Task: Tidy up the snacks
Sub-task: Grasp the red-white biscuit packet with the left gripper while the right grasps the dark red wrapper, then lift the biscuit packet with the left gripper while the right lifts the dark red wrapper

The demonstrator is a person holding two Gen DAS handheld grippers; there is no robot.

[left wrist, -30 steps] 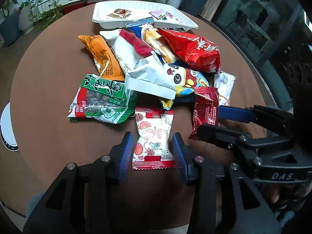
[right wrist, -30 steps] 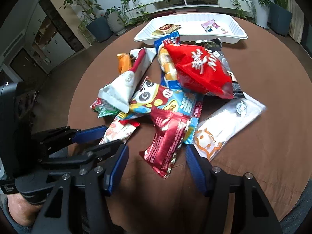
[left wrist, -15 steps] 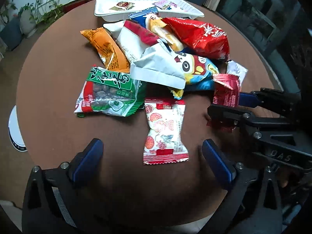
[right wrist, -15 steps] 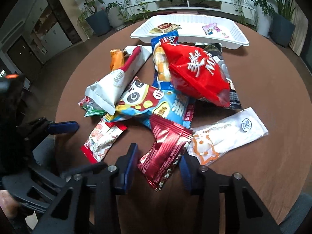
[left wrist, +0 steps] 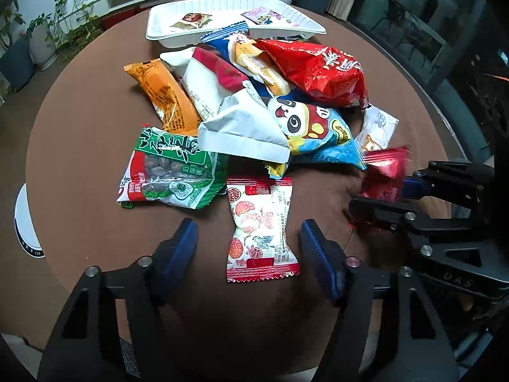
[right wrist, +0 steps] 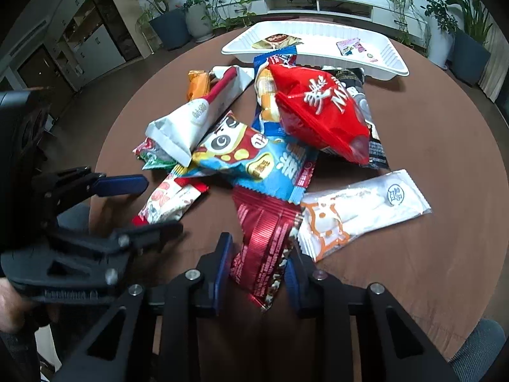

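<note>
A pile of snack packets lies on a round brown table (left wrist: 79,210). My left gripper (left wrist: 248,245) is open, its blue pads on either side of a white and red fruit-print packet (left wrist: 261,226), not touching it. My right gripper (right wrist: 257,264) is shut on a dark red foil packet (right wrist: 264,238), which also shows at the right of the left wrist view (left wrist: 385,175). A white tray (left wrist: 229,19) with two small packets stands at the table's far edge, also in the right wrist view (right wrist: 318,47).
The pile holds a green nut packet (left wrist: 171,168), an orange packet (left wrist: 165,95), a white folded bag (left wrist: 241,127), a panda-print blue bag (right wrist: 254,159), a big red bag (right wrist: 321,114) and a white long packet (right wrist: 359,213). Potted plants stand beyond the table.
My left gripper opened wide, then narrowed partway around the fruit-print packet. My right gripper closed onto the dark red foil packet, which has shifted and tilted.
</note>
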